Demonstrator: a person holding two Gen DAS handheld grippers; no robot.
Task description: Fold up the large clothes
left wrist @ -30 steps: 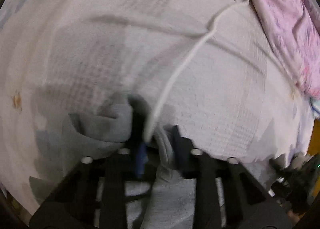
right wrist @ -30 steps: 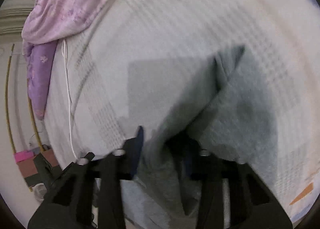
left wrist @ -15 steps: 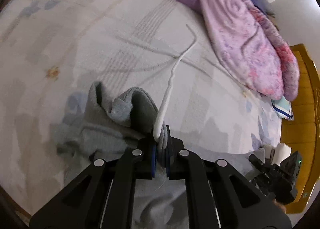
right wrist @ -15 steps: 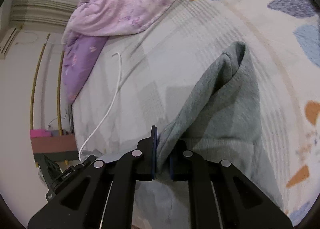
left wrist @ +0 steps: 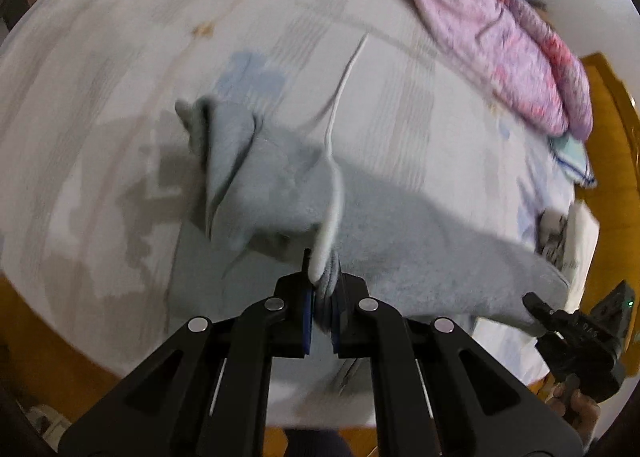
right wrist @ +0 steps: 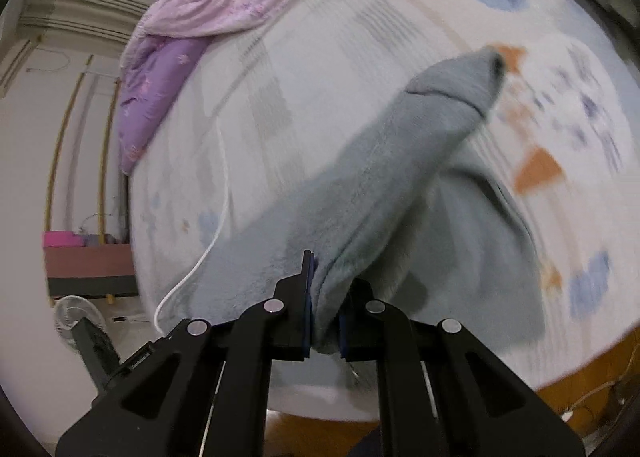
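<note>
A: Which step is this?
B: The lift, I'd judge. Left claw is clenched on an edge of the grey garment, a white cord caught in the pinch; right claw grips another edge. The cloth hangs stretched between them over the bed, its far end trailing on the sheet

A: Next?
B: Probably keep it taut, then lay it flat on the near part of the bed before folding
</note>
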